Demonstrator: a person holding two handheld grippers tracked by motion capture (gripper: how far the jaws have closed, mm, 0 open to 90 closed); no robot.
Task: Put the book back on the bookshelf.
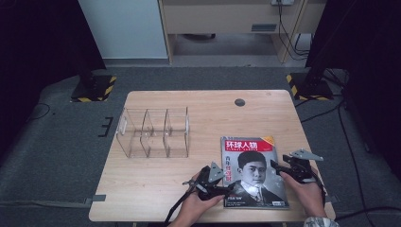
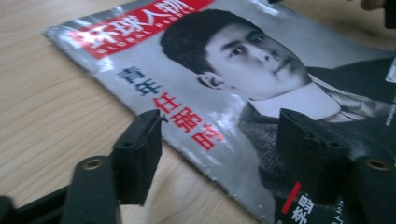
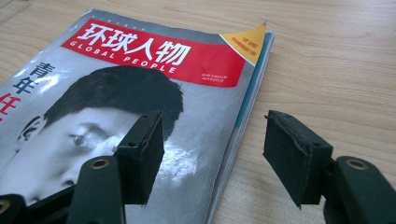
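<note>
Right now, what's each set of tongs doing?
Left tongs: open, straddling the magazine's left edge, holding nothing.
Right tongs: open, straddling its right edge, holding nothing.

The magazine is cut off at the right and bottom edges of the left gripper view; small print near its lower corner is illegible. In the right gripper view, the magazine runs off left and bottom edges.
</note>
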